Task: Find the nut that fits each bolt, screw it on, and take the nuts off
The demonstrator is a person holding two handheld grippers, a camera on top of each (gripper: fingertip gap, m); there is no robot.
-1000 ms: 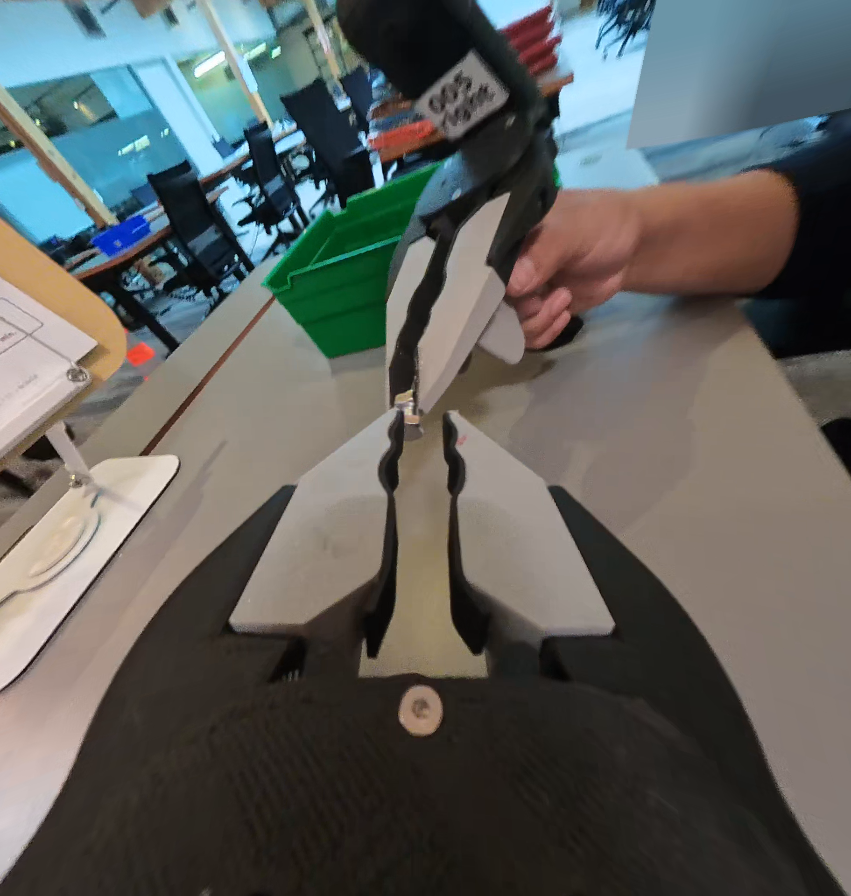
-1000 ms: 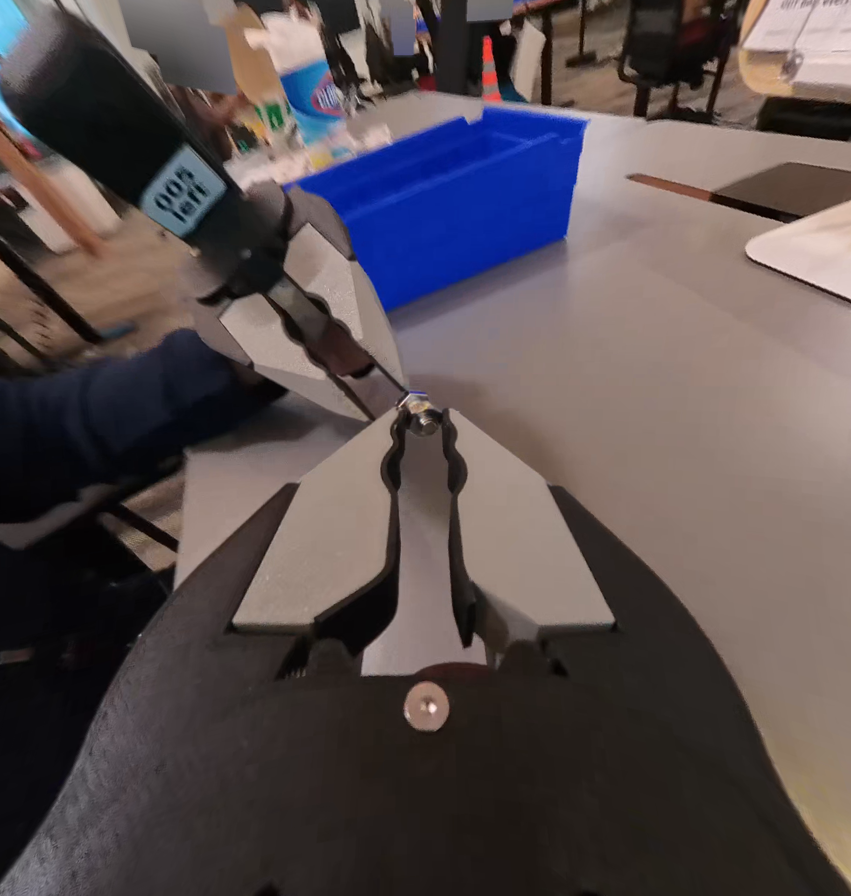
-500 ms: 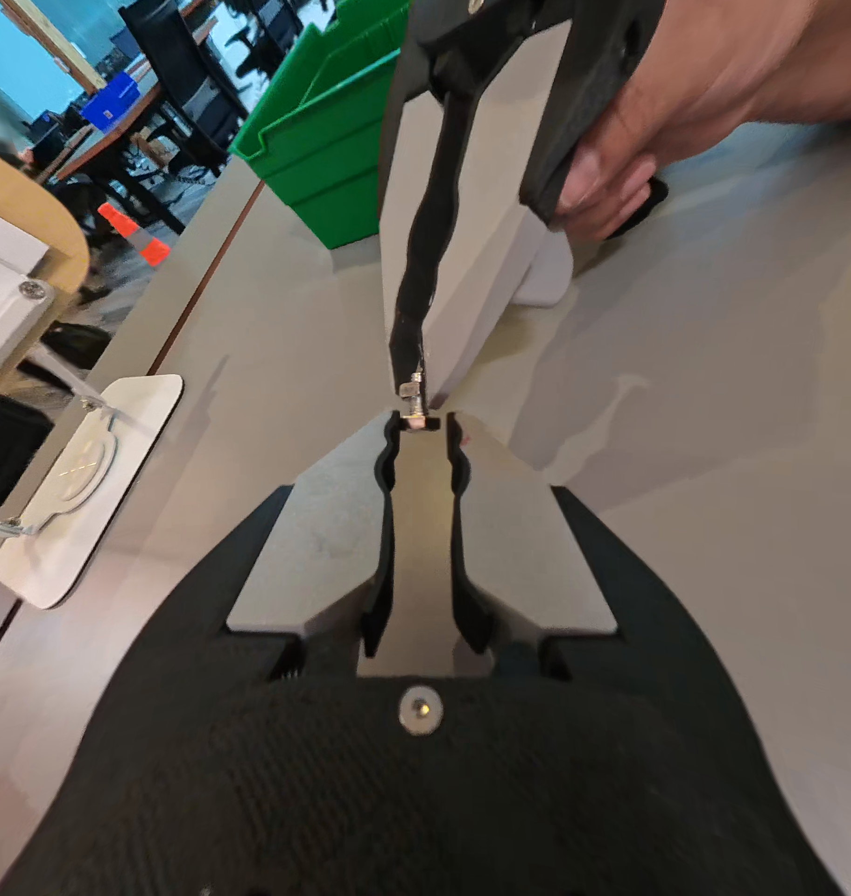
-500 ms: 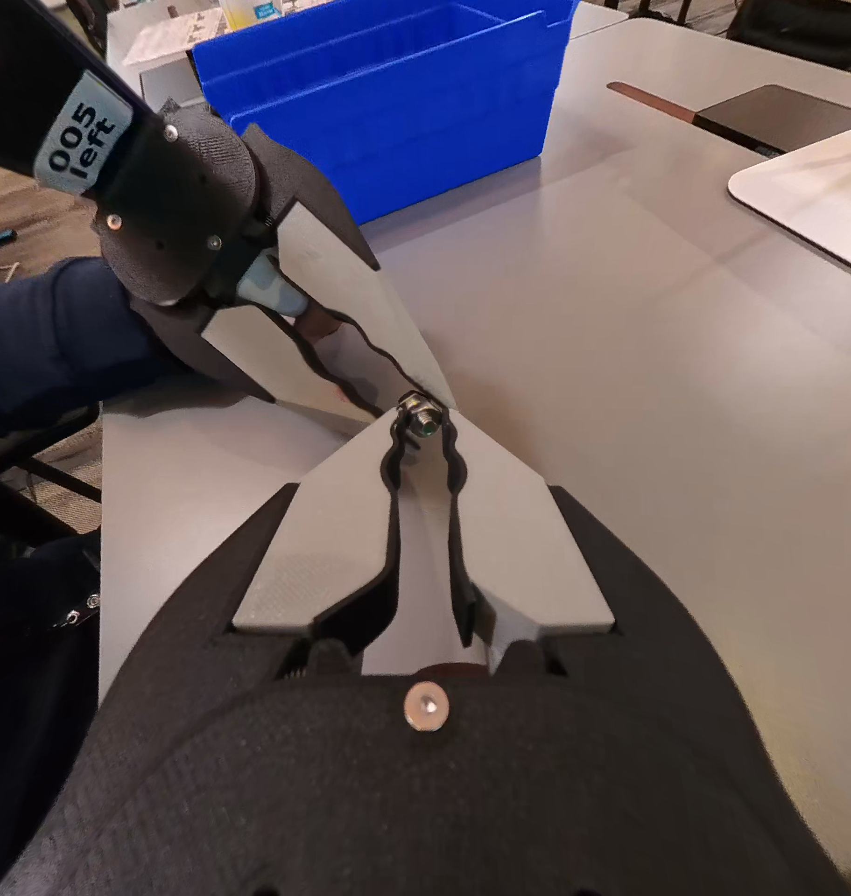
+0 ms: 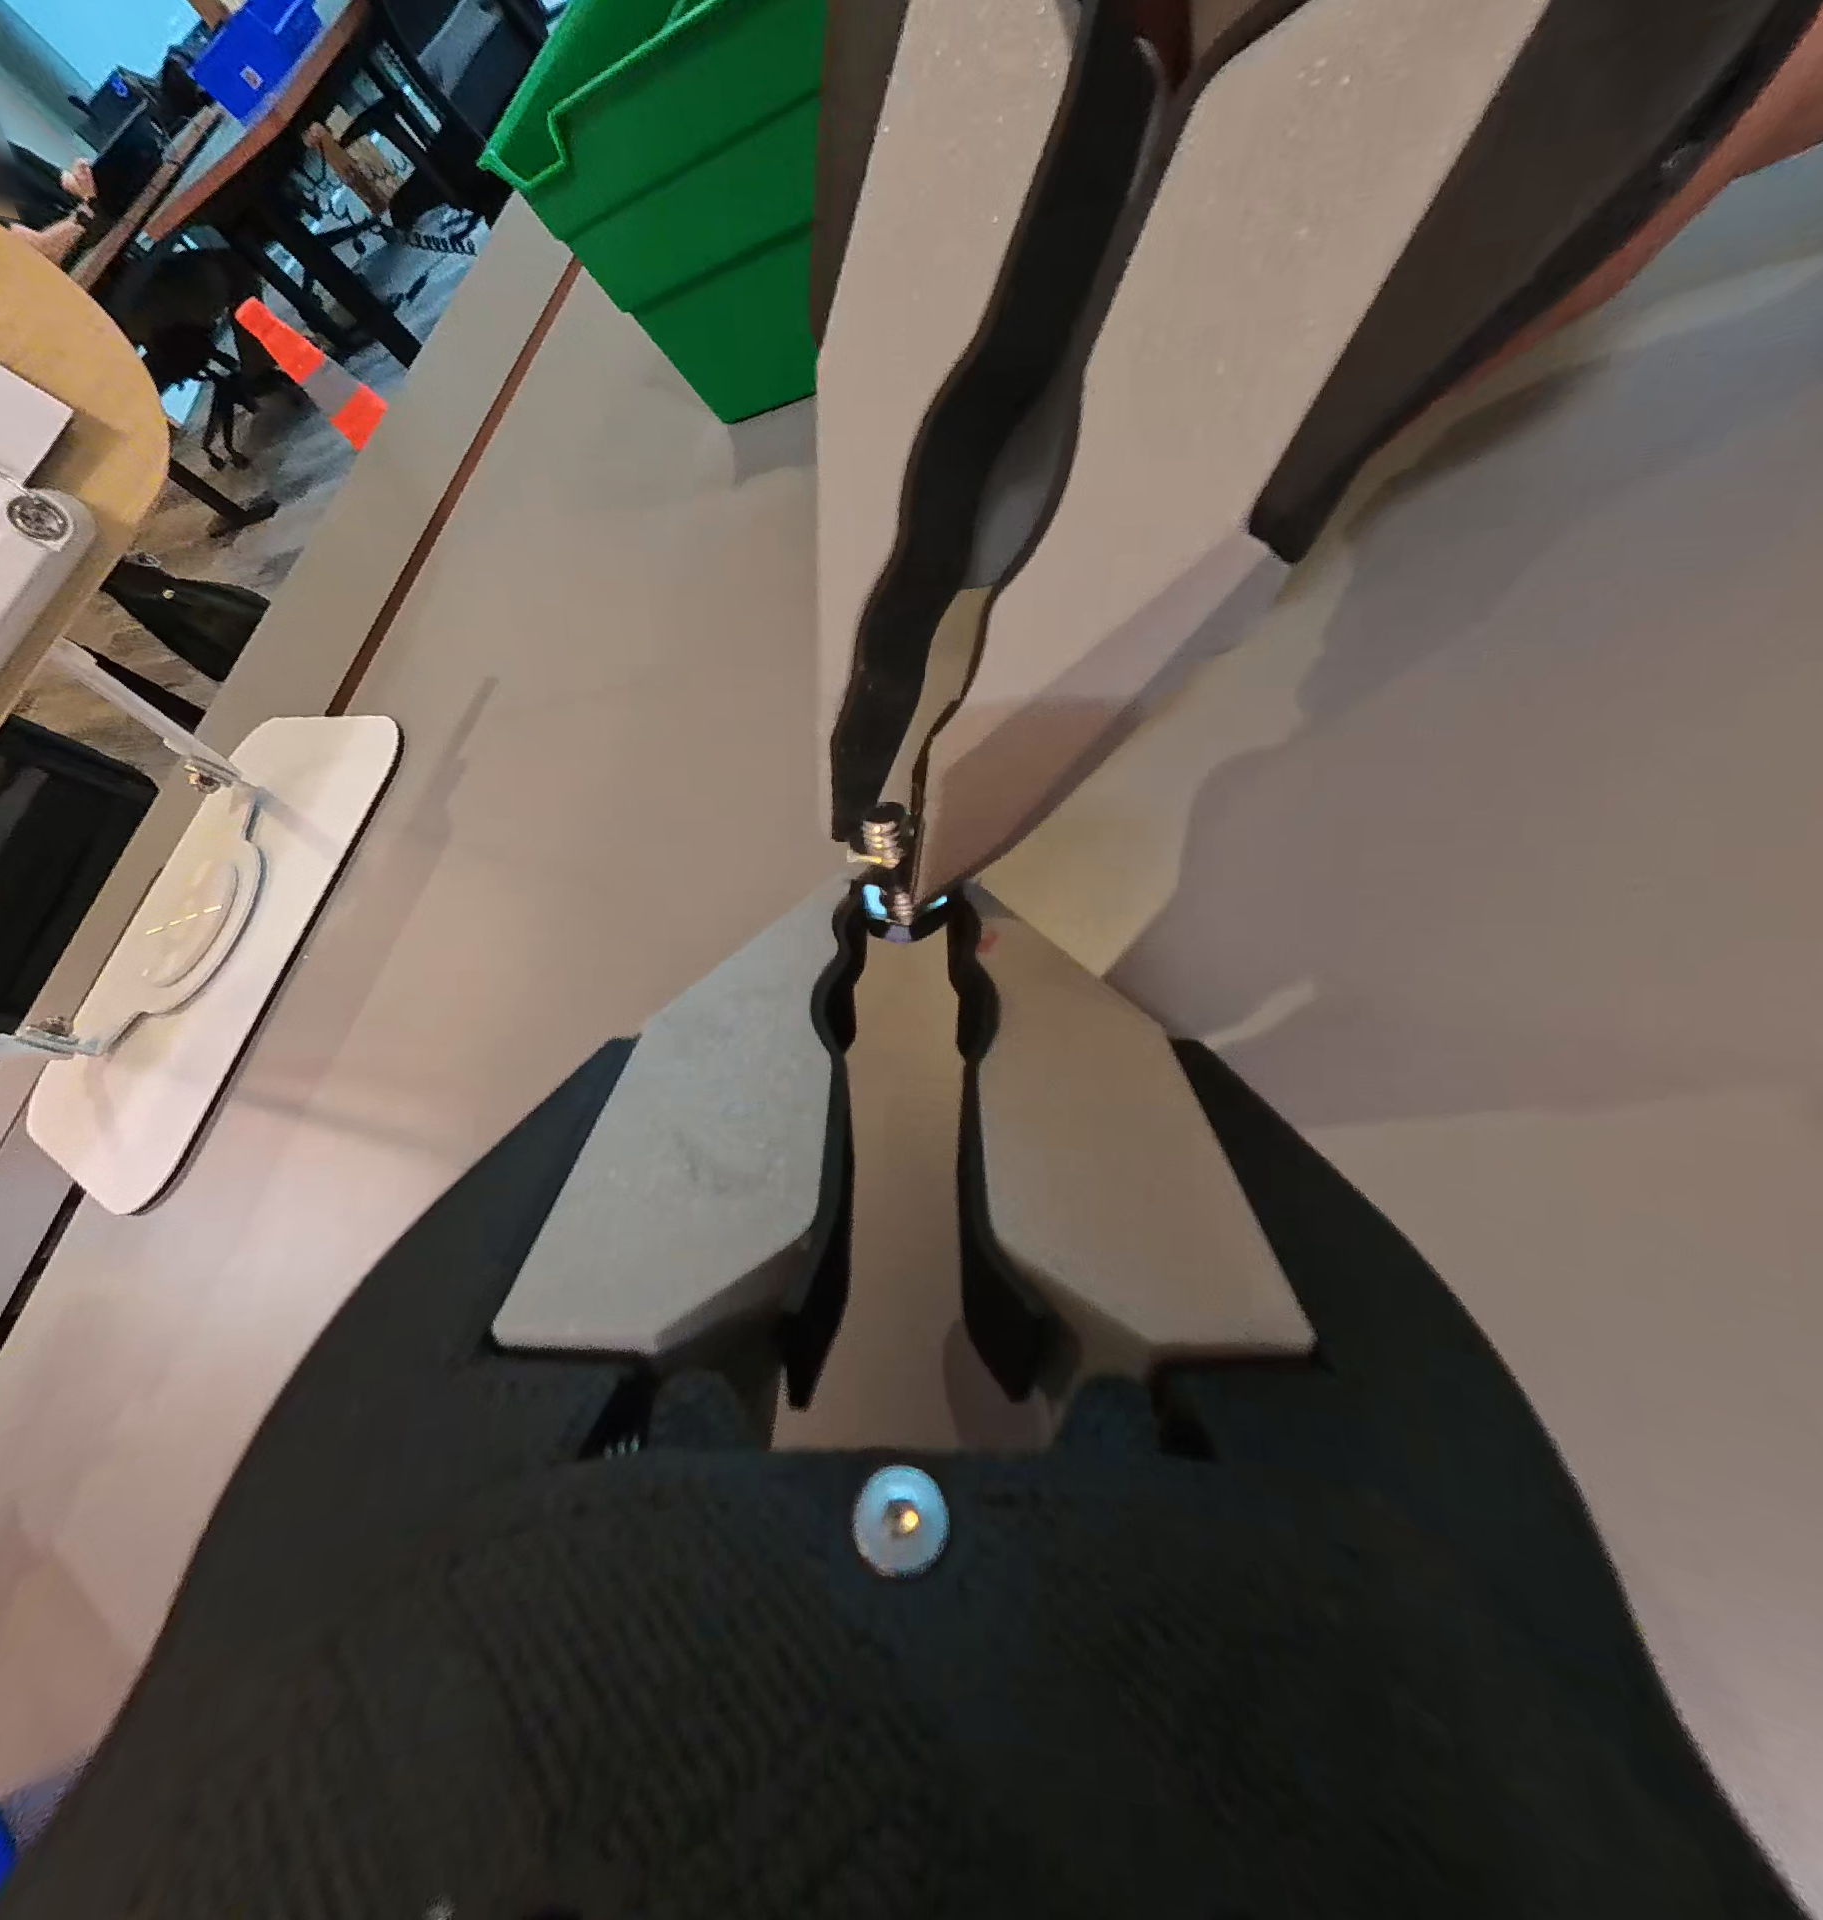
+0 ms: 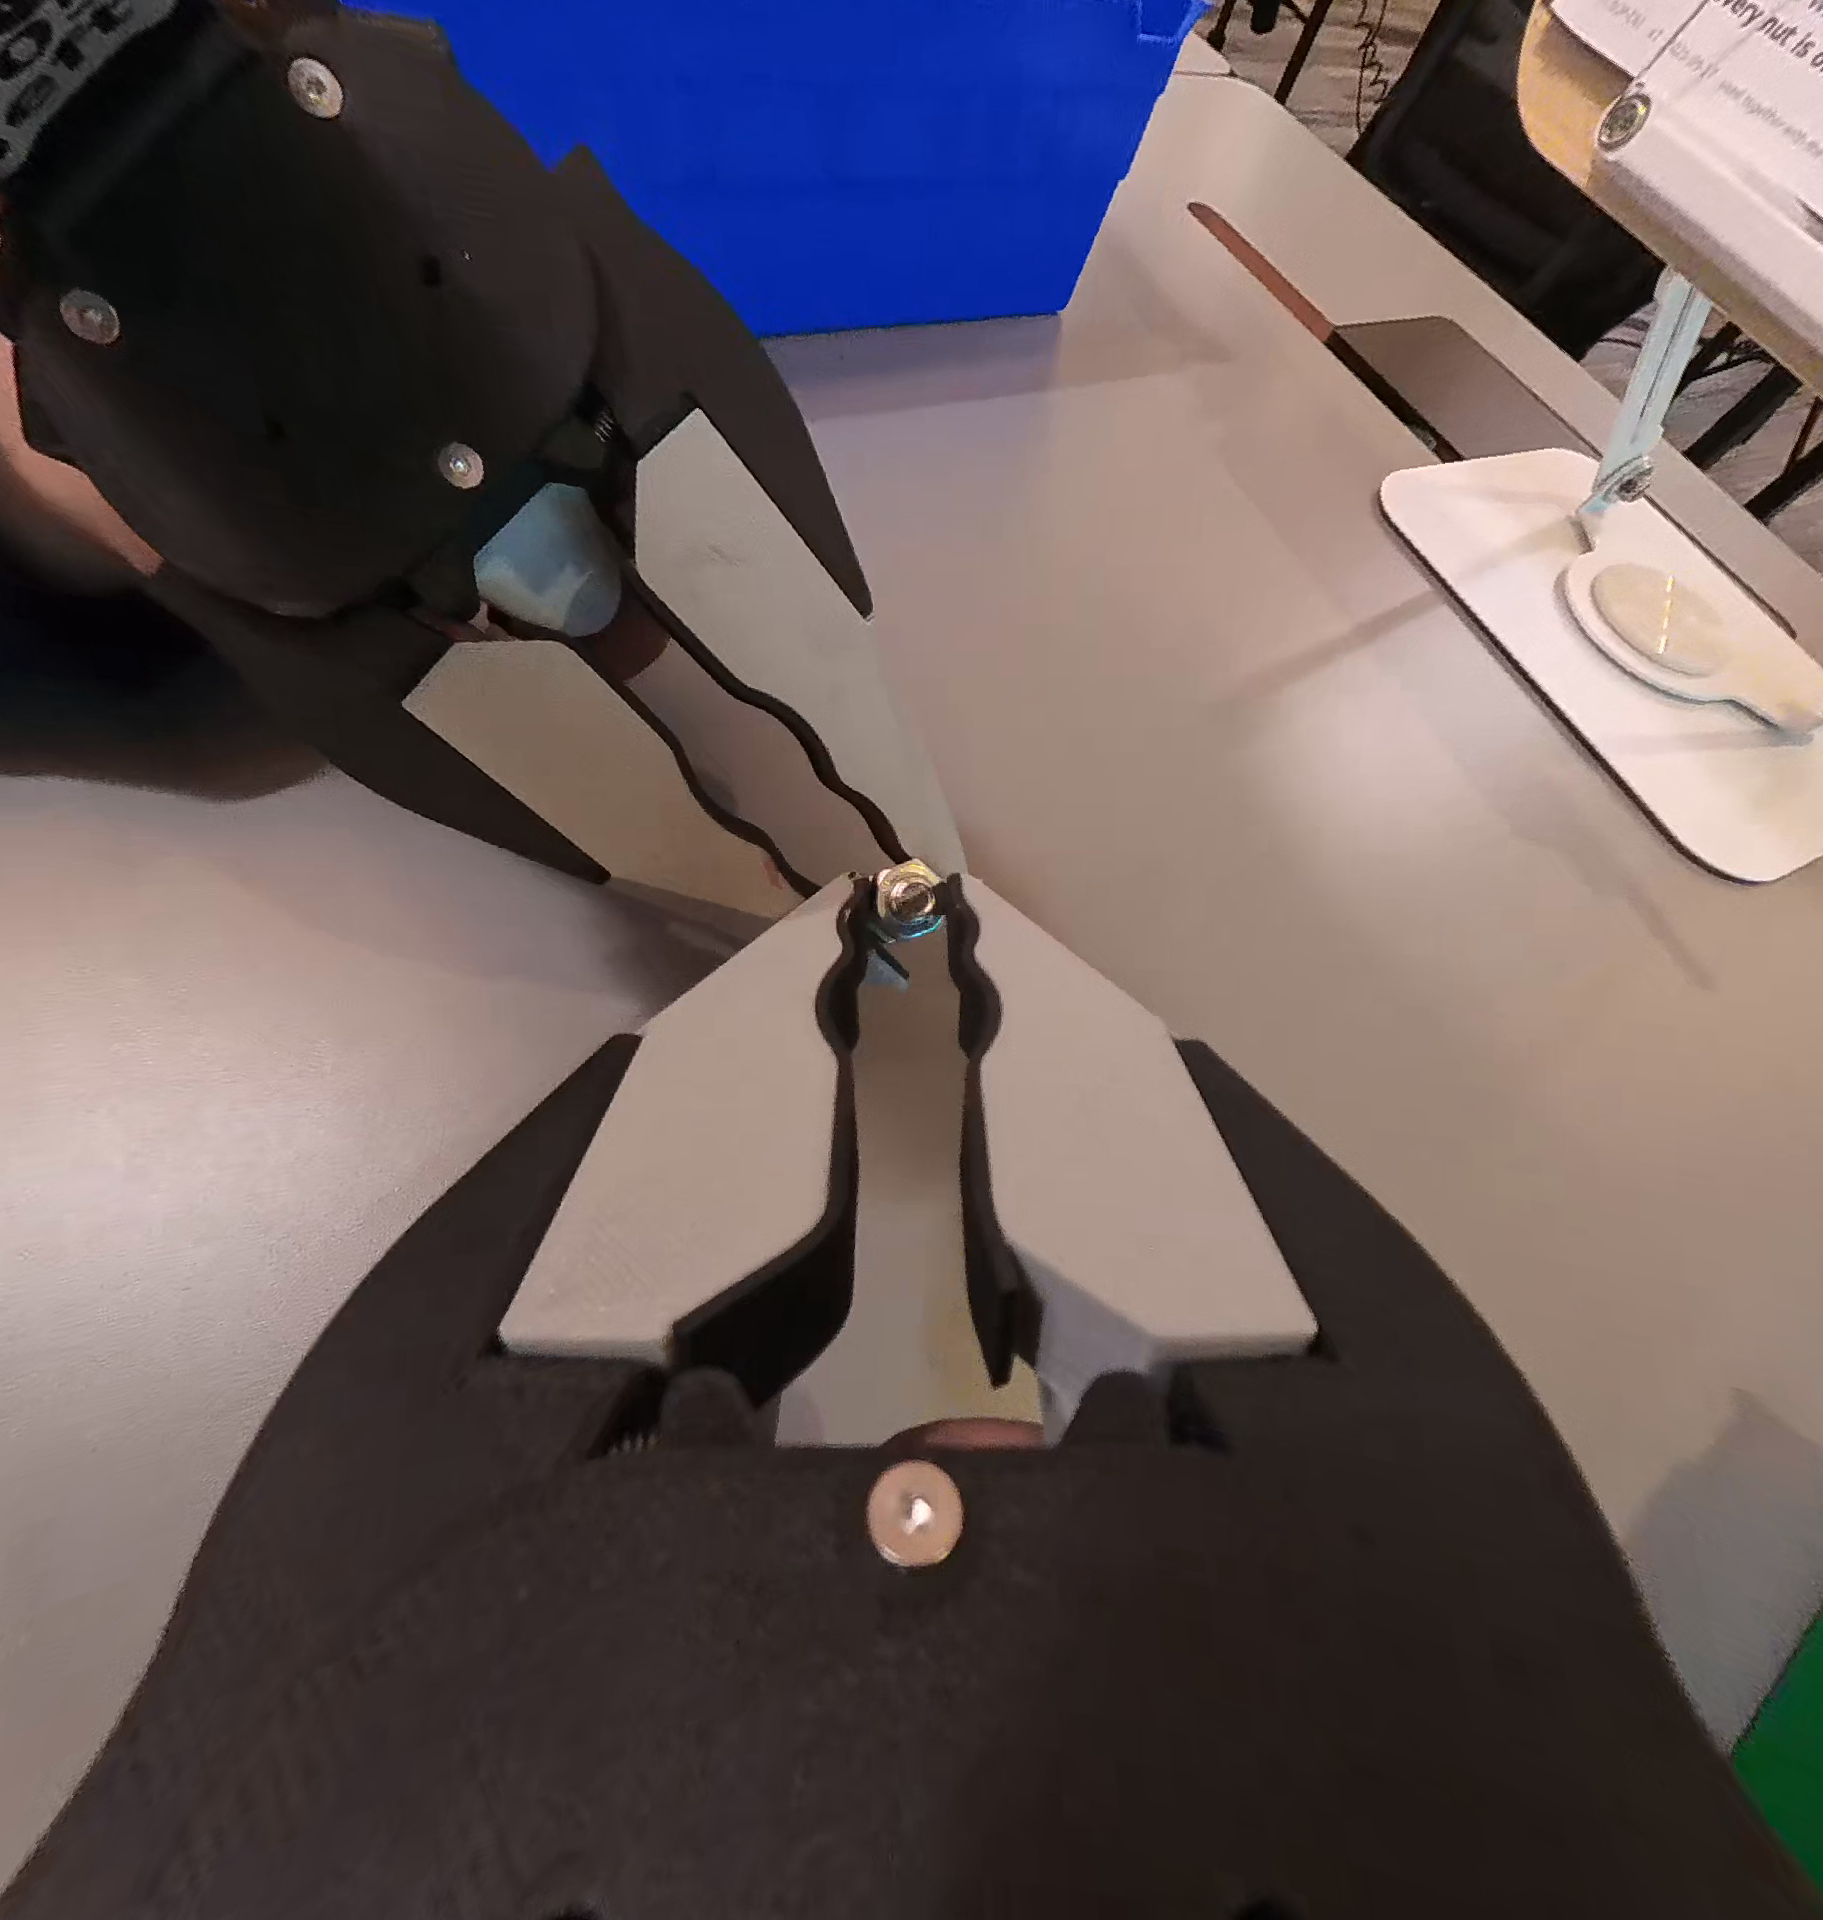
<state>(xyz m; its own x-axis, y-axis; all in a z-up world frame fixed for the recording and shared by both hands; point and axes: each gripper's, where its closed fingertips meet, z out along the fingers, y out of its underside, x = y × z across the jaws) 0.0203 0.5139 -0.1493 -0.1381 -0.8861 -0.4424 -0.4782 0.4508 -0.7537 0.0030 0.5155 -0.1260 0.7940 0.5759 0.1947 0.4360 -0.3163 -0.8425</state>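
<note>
My two grippers meet tip to tip above the grey table [image 5: 1509, 831]. My left gripper [image 5: 899, 920] is shut on the dark hex head of a small bolt [image 5: 894, 916]. Its silver thread [image 5: 883, 836] runs up into the tips of my right gripper, whose grey fingers [image 5: 990, 416] come down from above. In the right wrist view my right gripper [image 6: 905, 914] is shut on a silver nut [image 6: 907, 896], with the bolt's end showing in the nut's middle. The left gripper's fingers [image 6: 761, 623] reach in from the upper left, and their tips touch the nut.
A green bin [image 5: 699, 187] stands behind the grippers in the left wrist view, and a blue bin [image 6: 782, 156] in the right wrist view. A white stand base [image 6: 1634, 665] with a paper holder sits at the table's edge [image 5: 211, 935]. Chairs and an orange cone [image 5: 315, 374] stand beyond. The grippers are tip to tip, or close to it.
The two grippers have drawn closer and swung round each other. The right gripper now stands steeper and nearer over the left one's tips. The bolt and nut stay between the tips.
</note>
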